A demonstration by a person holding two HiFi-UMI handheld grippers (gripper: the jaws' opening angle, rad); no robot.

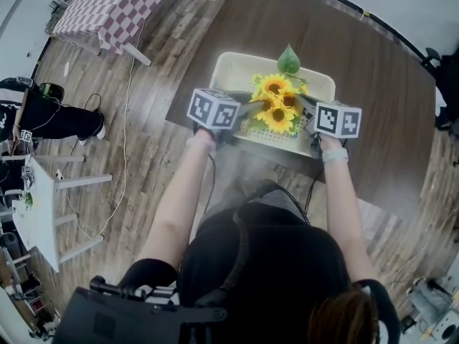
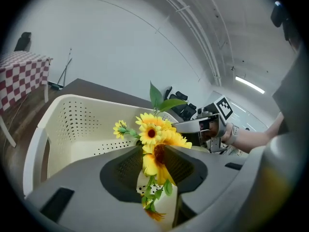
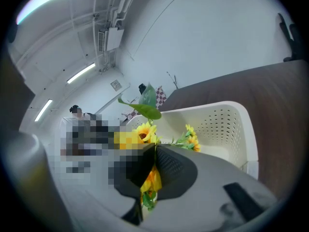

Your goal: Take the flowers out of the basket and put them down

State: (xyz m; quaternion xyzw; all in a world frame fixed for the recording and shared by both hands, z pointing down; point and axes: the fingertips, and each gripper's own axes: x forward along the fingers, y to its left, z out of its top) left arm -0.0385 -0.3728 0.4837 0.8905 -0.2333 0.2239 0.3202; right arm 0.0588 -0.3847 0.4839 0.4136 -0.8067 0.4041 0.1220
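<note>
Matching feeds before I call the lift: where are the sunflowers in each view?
Head view: sunflowers upper centre, over the basket.
Left gripper view: sunflowers centre.
Right gripper view: sunflowers just left of centre.
Shared landmark: the cream perforated basket.

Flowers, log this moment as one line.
right tool: shut on flowers | left tool: open around flowers | flowers: over basket
</note>
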